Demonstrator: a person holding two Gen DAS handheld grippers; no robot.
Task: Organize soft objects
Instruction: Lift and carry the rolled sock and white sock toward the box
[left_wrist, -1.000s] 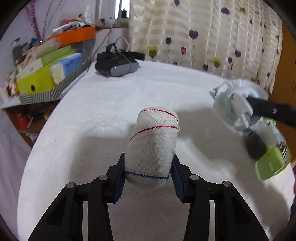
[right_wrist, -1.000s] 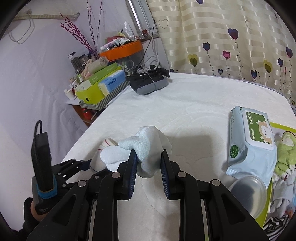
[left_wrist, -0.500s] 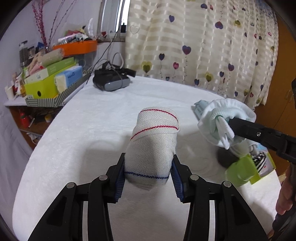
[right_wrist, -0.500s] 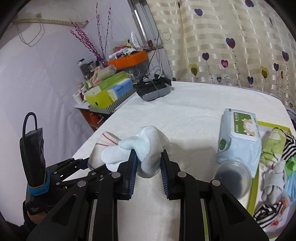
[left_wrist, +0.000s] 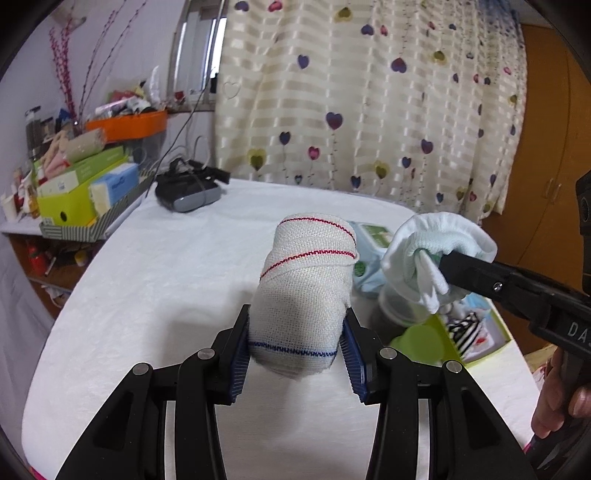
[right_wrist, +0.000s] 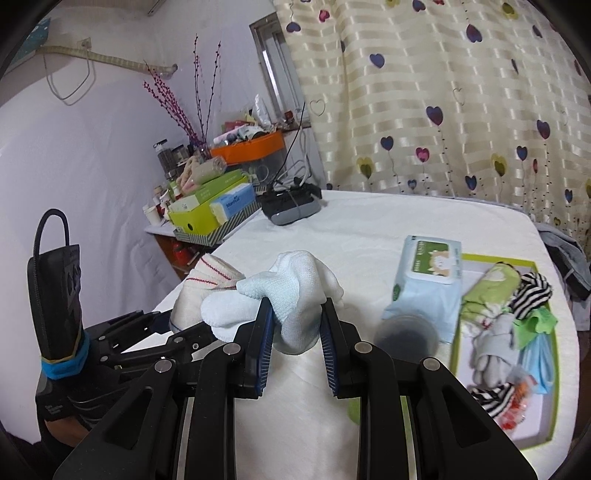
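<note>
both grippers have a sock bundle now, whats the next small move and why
Probably carry the right hand-held gripper over to the green-rimmed box and let go there. It is clamped on the white and pale blue sock bundle, held above the white table, and the box already holds other socks and soft items. The left hand-held gripper, gripping the red-striped bundle, could follow.

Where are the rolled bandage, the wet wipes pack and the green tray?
rolled bandage (left_wrist: 306, 295), left wrist view, its woven side.
wet wipes pack (right_wrist: 432, 264), right wrist view, its label.
green tray (right_wrist: 552, 387), right wrist view, its right rim.
</note>
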